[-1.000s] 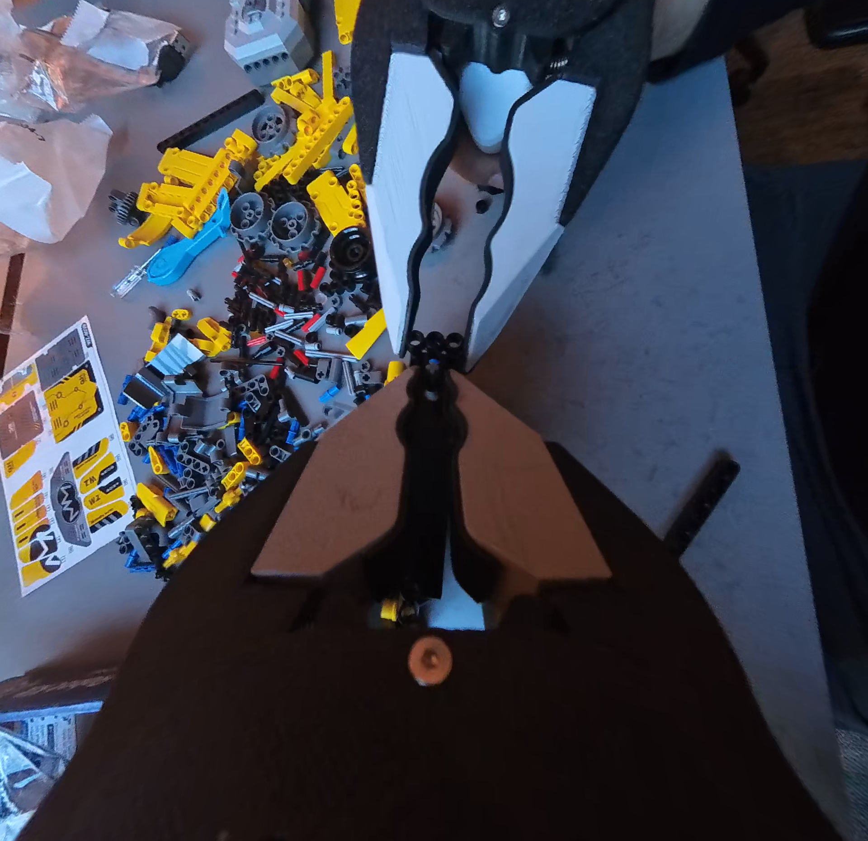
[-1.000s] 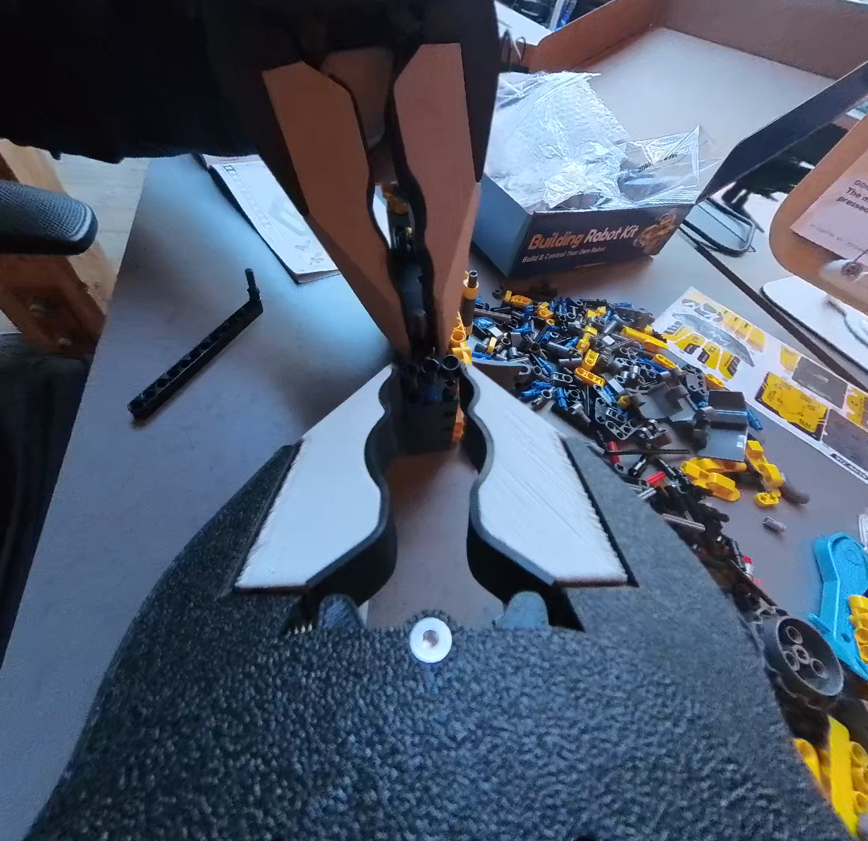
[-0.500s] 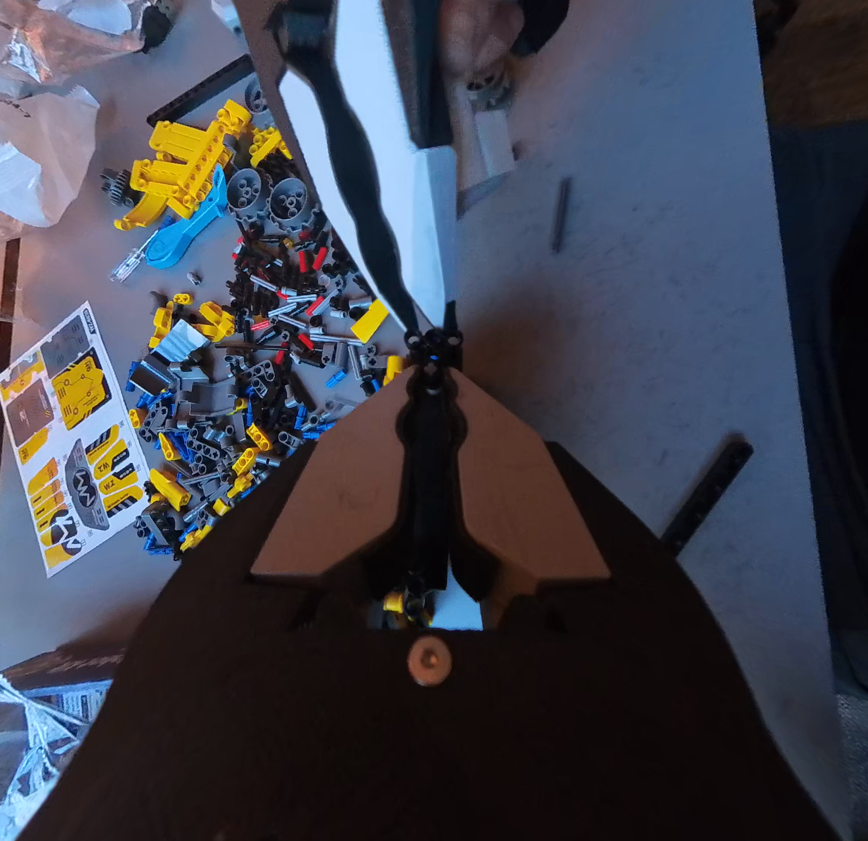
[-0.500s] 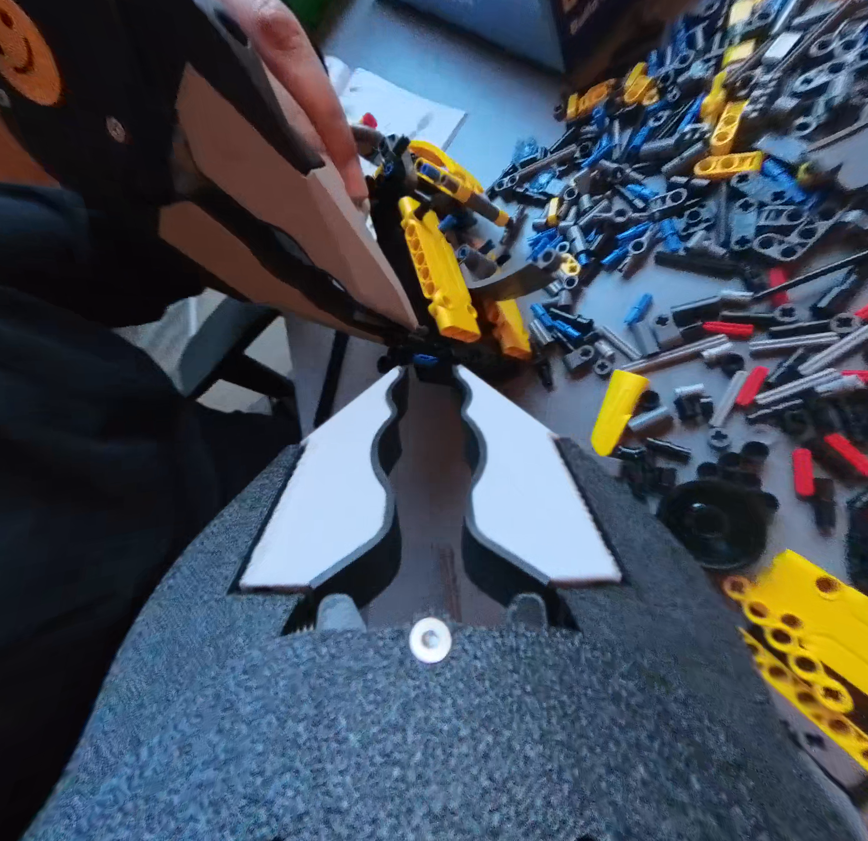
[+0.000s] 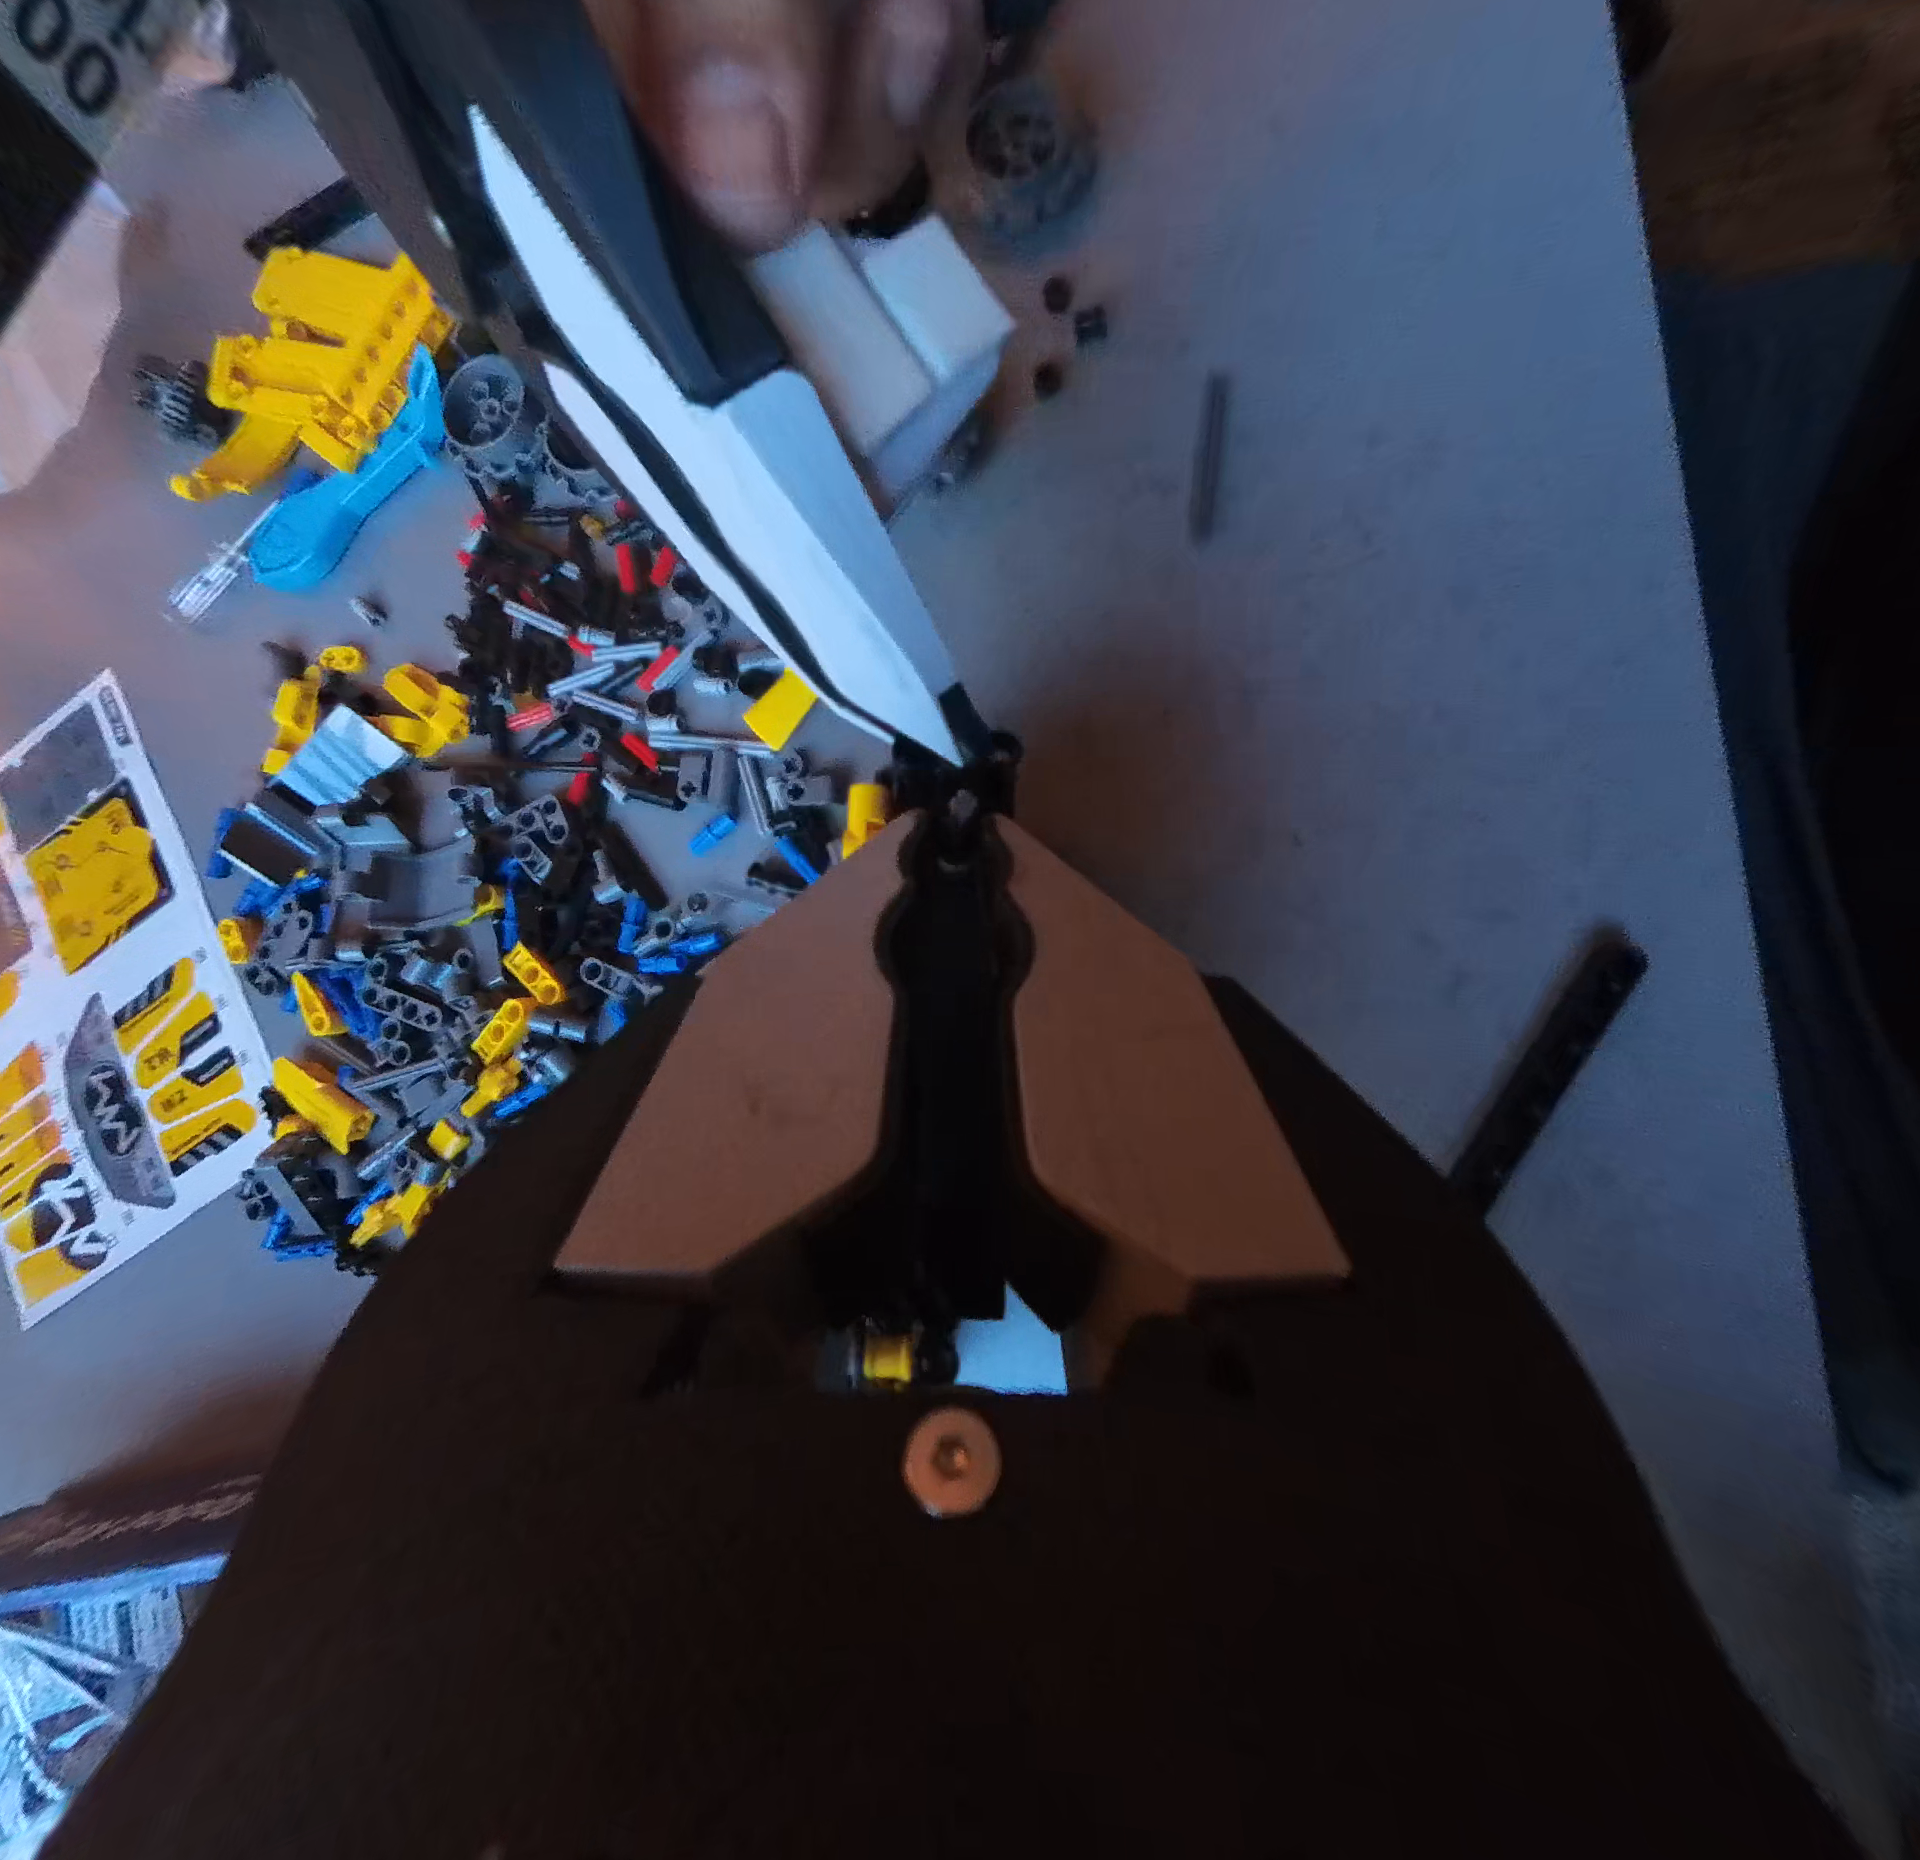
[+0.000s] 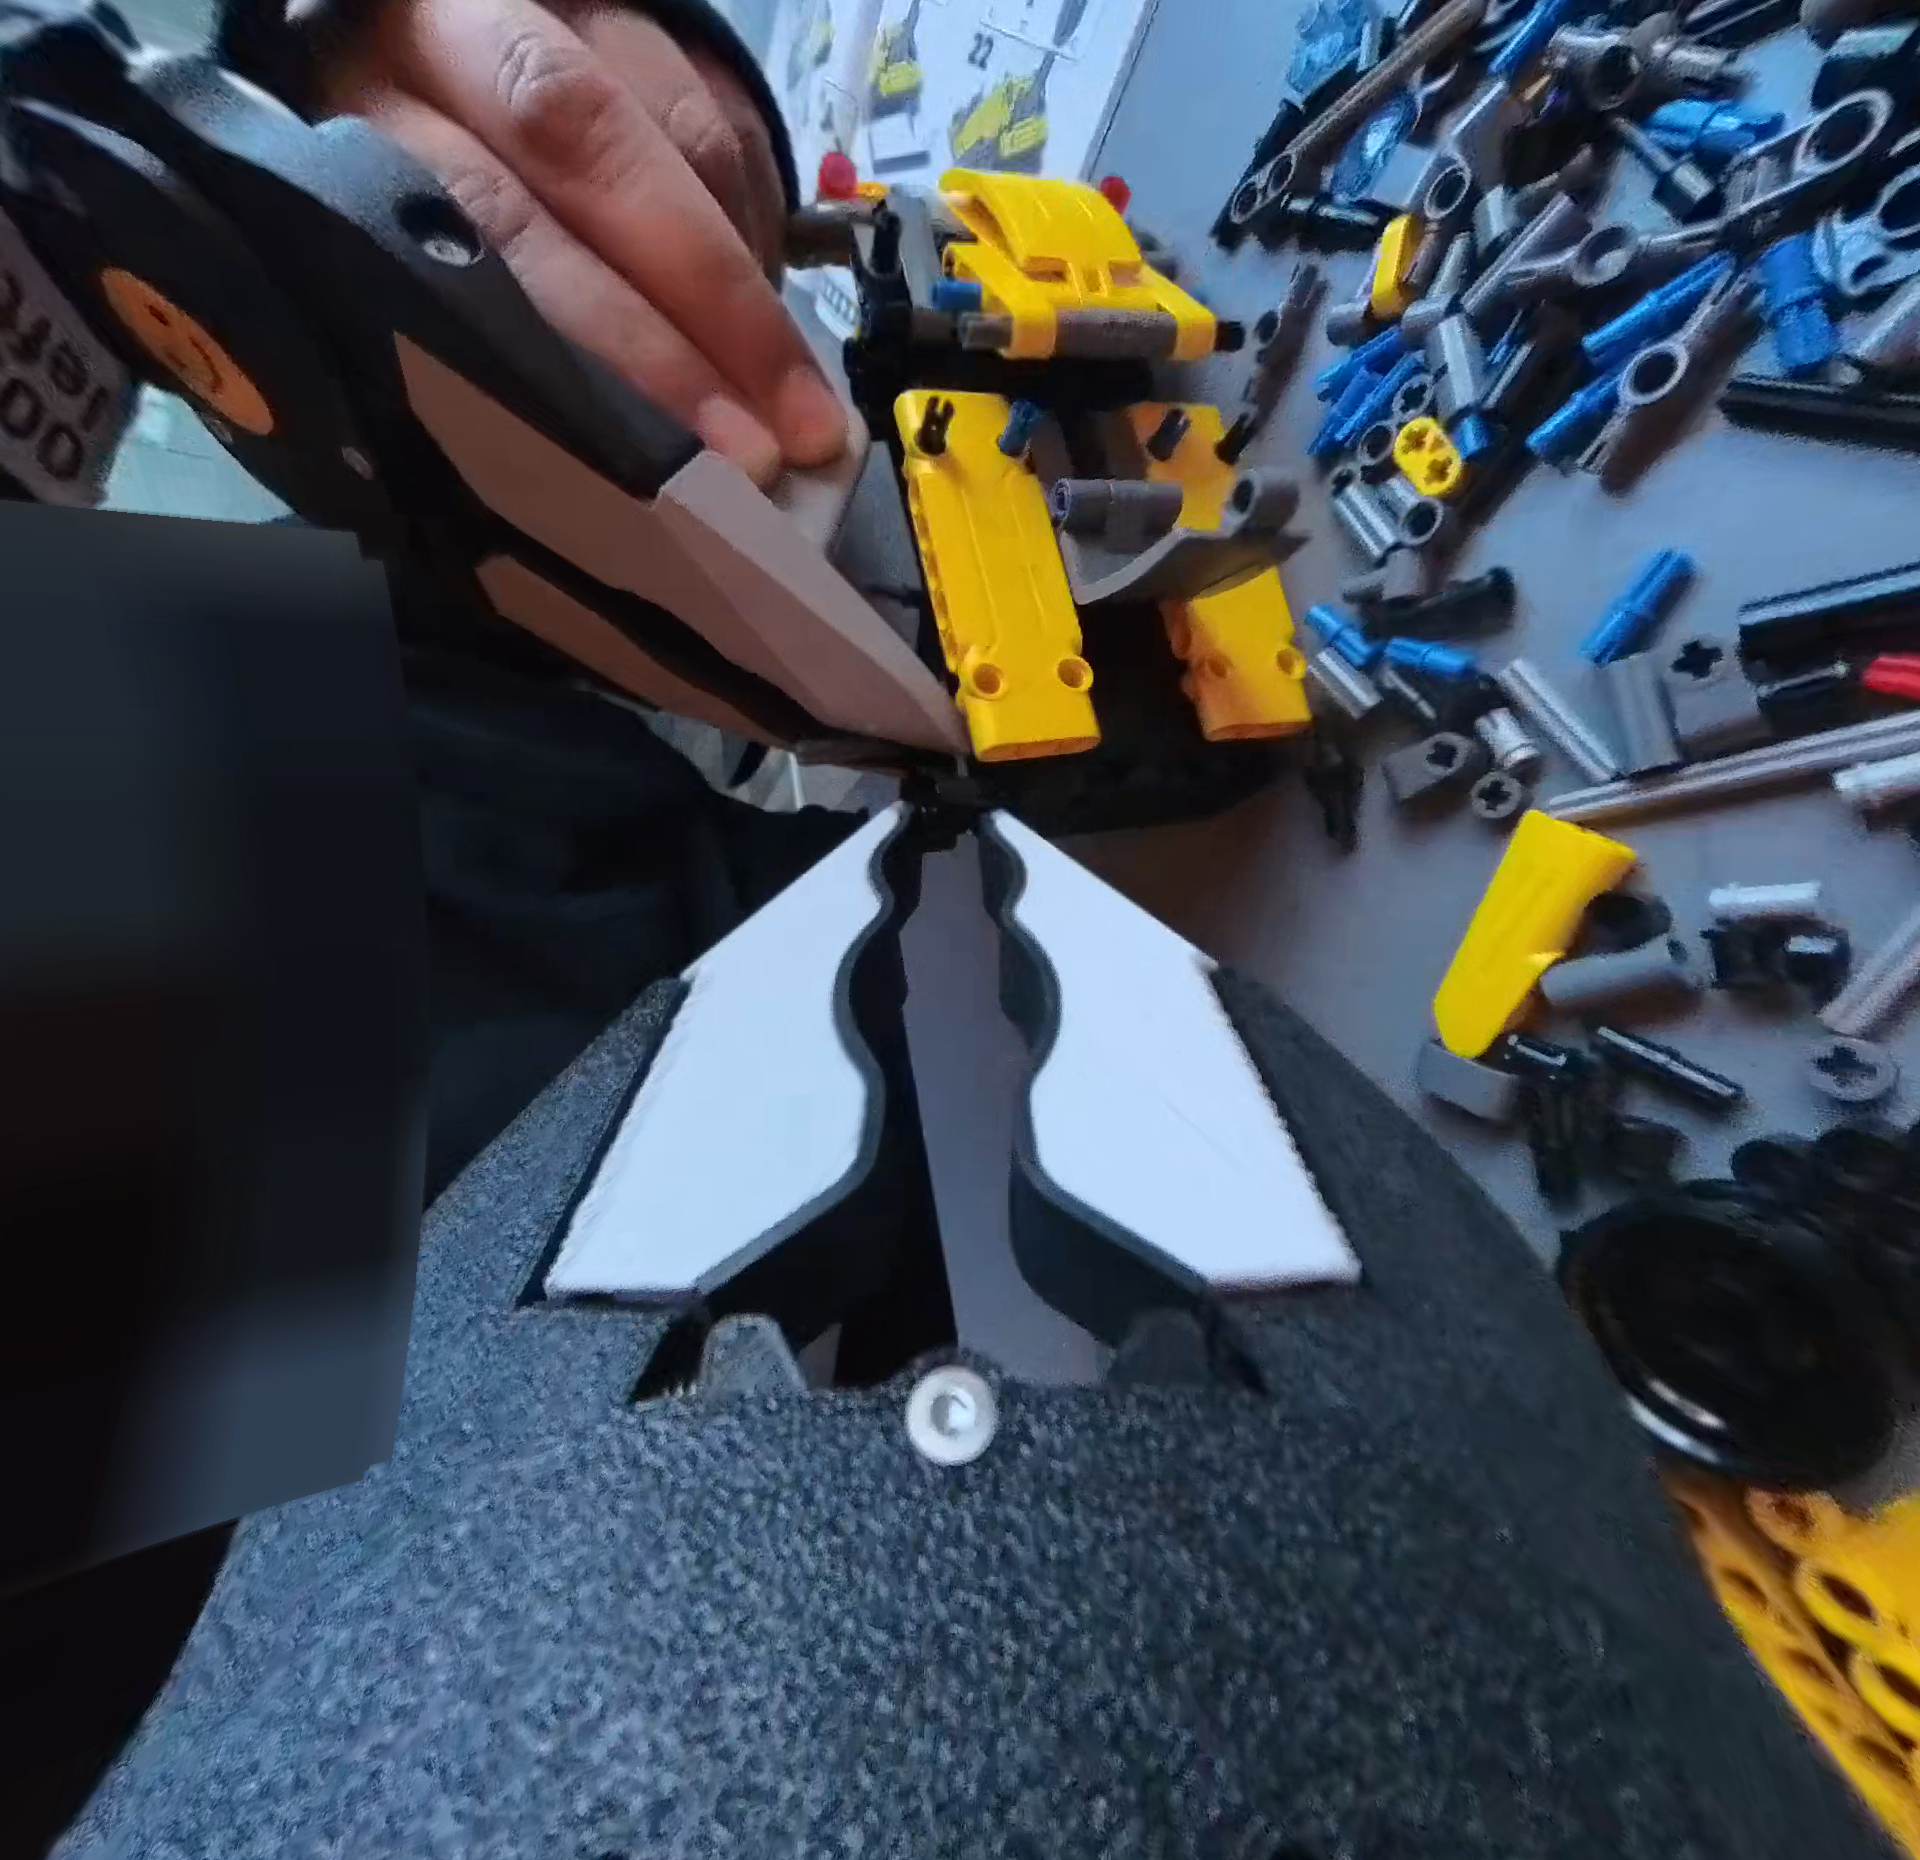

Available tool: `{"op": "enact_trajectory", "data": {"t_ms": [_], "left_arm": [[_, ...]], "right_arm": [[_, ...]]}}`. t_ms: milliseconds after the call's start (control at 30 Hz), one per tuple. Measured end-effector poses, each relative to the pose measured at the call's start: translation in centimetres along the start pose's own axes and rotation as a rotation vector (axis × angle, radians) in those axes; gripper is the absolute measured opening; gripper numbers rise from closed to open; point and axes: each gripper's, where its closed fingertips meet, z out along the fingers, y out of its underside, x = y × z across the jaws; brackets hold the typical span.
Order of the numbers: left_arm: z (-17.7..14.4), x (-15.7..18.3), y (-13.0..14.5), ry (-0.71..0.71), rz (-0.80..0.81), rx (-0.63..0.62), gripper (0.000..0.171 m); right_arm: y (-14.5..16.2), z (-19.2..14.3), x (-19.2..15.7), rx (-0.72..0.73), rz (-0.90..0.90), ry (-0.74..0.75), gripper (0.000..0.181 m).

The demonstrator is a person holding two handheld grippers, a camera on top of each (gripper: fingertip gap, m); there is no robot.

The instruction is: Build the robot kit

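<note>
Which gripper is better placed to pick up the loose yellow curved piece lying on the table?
Right, probably. The yellow curved piece lies just beside the right gripper, which only pinches the black tip of the model. The left gripper is clamped along the model, carrying it.

You have two tools, one flat printed sticker sheet (image 5: 104, 989), one long black perforated plastic beam (image 5: 1548, 1062), one loose black rubber tyre (image 6: 1725, 1322).
</note>
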Motion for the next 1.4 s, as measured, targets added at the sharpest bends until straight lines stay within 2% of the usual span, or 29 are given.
{"op": "enact_trajectory", "data": {"t_ms": [133,200,233,300,333,433,500,567,633,700,767,967,1067,1167,1233,1400], "left_arm": [[-0.1,-0.9,0.5,-0.070,-0.005,-0.025,0.004],[-0.2,-1.2,0.8,-0.054,-0.041,-0.020,0.005],[-0.2,-1.2,0.8,-0.034,-0.074,-0.003,0.005],[-0.2,-1.4,0.8,-0.025,-0.085,-0.004,0.005],[-0.2,-1.4,0.8,-0.027,-0.078,-0.008,0.004],[-0.2,-1.4,0.7,-0.022,-0.087,-0.006,0.005],[-0.2,-1.4,0.6,-0.028,-0.077,-0.001,0.004],[-0.3,-1.5,0.6,-0.045,-0.073,0.005,0.007],[-0.4,-1.0,0.2,-0.032,-0.073,0.024,0.012],[-0.5,-1.1,0.1,-0.053,-0.067,0.035,0.013],[-0.5,-1.6,0.3,-0.086,-0.060,0.026,0.005],[-0.5,-1.8,0.5,-0.040,-0.137,0.027,0.005],[-0.4,-1.9,0.7,-0.040,-0.160,0.012,0.005],[-0.6,-2.0,1.1,-0.030,-0.193,0.012,0.006],[-0.7,-1.8,1.2,-0.022,-0.194,0.020,0.004],[-0.7,-1.9,1.0,-0.053,-0.122,0.015,0.004]], "right_arm": [[-0.9,-0.2,0.6,-0.054,-0.068,0.097,0.011],[-1.2,-0.1,0.7,-0.035,-0.062,0.102,0.012],[-1.4,-0.3,0.8,-0.021,-0.105,0.149,0.013],[-1.6,-2.0,1.5,-0.008,-0.295,0.387,0.024],[-2.3,-3.3,1.1,0.043,-0.411,0.490,0.032],[-3.5,-3.7,-3.0,0.227,-0.712,0.543,0.030],[-2.8,-2.3,-3.1,0.169,-0.785,0.603,0.023],[-2.0,-1.2,-1.7,0.057,-0.851,0.713,0.026],[-1.5,-0.6,-0.4,-0.021,-0.903,0.789,0.019],[-1.7,-0.3,-0.2,-0.043,-0.910,0.796,0.011],[-1.7,-0.3,-0.1,-0.071,-0.889,0.785,0.012],[-1.8,-0.4,0.1,-0.242,-0.864,0.770,0.010],[-2.1,-0.5,0.4,-0.290,-0.799,0.717,0.001],[-2.4,-0.3,0.5,-0.263,-0.772,0.679,0.001],[-2.4,-0.2,0.4,-0.258,-0.806,0.704,0.001],[-2.4,-0.4,0.2,-0.169,-0.805,0.736,0.002]]}}
